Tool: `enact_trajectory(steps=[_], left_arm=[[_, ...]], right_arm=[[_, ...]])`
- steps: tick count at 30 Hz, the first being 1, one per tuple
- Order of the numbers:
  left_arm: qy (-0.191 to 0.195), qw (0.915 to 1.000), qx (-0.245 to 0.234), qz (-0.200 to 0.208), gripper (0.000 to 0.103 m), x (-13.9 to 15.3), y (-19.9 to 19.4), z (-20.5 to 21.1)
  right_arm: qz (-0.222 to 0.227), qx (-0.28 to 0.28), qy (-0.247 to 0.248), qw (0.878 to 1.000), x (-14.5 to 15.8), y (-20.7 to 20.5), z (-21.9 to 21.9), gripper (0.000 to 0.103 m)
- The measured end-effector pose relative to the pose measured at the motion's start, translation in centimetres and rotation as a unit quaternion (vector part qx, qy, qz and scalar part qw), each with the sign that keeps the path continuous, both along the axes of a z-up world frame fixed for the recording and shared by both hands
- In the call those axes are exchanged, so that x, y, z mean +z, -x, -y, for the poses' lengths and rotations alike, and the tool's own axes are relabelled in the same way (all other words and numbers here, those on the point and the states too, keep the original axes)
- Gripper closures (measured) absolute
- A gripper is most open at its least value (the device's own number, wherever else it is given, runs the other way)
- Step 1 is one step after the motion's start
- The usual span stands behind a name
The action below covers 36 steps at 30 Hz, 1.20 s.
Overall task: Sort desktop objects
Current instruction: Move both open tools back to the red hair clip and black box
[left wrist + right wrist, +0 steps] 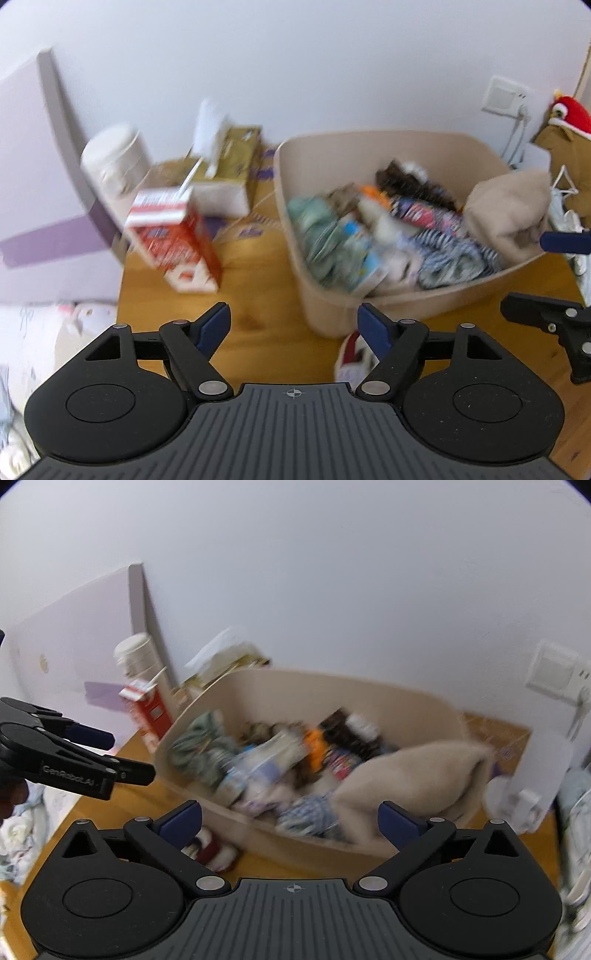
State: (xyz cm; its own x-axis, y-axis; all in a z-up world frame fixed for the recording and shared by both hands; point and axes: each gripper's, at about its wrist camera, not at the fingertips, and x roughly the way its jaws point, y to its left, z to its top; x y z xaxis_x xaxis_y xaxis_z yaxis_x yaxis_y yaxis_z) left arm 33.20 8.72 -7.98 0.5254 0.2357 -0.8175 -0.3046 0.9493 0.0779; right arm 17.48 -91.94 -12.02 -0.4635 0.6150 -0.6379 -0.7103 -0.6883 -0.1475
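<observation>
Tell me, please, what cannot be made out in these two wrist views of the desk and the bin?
- Items in the beige bin: motion blur in both views; individual things unclear.
- Print on the red carton: blurred, unreadable.
- Red-and-white item before the bin: partly hidden by the fingers in both views.
- Red plush: cut off by the left view's right edge.

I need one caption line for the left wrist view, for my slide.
Open left hand-held gripper above the wooden table, facing a beige bin full of small items and a red carton.
</observation>
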Motion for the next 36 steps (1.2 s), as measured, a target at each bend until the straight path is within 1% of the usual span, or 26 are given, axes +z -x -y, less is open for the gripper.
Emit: enact_trajectory(steps=[5, 9, 11, 12, 18, 22, 23, 27, 31, 36], left_arm=[[0.015, 0.999, 0.032, -0.028, 0.026, -2.6, 2.5, -1.5], [0.044, 0.9959, 0.059, -0.052, 0.026, -5.0, 4.8, -2.8], [0.054, 0.9941, 0.07, -0.064, 0.026, -6.1, 5.7, -3.3], [0.058, 0.9933, 0.074, -0.068, 0.026, -6.5, 6.0, -3.6], [0.073, 0.9909, 0.077, -0.083, 0.026, -8.0, 7.3, -4.5], [0.091, 0.9894, 0.073, -0.087, 0.026, -8.4, 7.4, -4.6], [0.097, 0.989, 0.069, -0.088, 0.026, -8.5, 7.4, -4.5], [0.121, 0.9868, 0.046, -0.097, 0.026, -8.7, 7.0, -3.4], [0.128, 0.987, 0.016, -0.095, 0.026, -8.6, 6.2, -1.3], [0.134, 0.9858, -0.014, -0.1, 0.026, -9.0, 4.8, 1.1]], right_arm=[[0.001, -0.002, 0.064, 0.998, -3.4, 2.4, 0.5, 0.0], [0.01, -0.014, 0.109, 0.994, -6.1, 4.4, 0.4, 0.0], [0.013, -0.02, 0.121, 0.992, -7.3, 5.2, 0.3, 0.0], [0.018, -0.064, 0.146, 0.987, -7.8, 5.6, 0.3, 0.0], [0.049, -0.09, 0.161, 0.982, -10.4, 7.9, -0.4, 0.0], [0.093, -0.113, 0.145, 0.979, -11.9, 8.7, -1.0, 0.0], [0.095, -0.118, 0.143, 0.978, -12.0, 8.6, -1.1, 0.0], [0.104, -0.129, 0.139, 0.976, -11.8, 7.2, -1.3, 0.0], [0.121, -0.117, 0.133, 0.977, -11.6, 5.6, -1.3, 0.0], [0.114, -0.115, 0.145, 0.976, -11.2, 3.7, -1.6, 0.0]])
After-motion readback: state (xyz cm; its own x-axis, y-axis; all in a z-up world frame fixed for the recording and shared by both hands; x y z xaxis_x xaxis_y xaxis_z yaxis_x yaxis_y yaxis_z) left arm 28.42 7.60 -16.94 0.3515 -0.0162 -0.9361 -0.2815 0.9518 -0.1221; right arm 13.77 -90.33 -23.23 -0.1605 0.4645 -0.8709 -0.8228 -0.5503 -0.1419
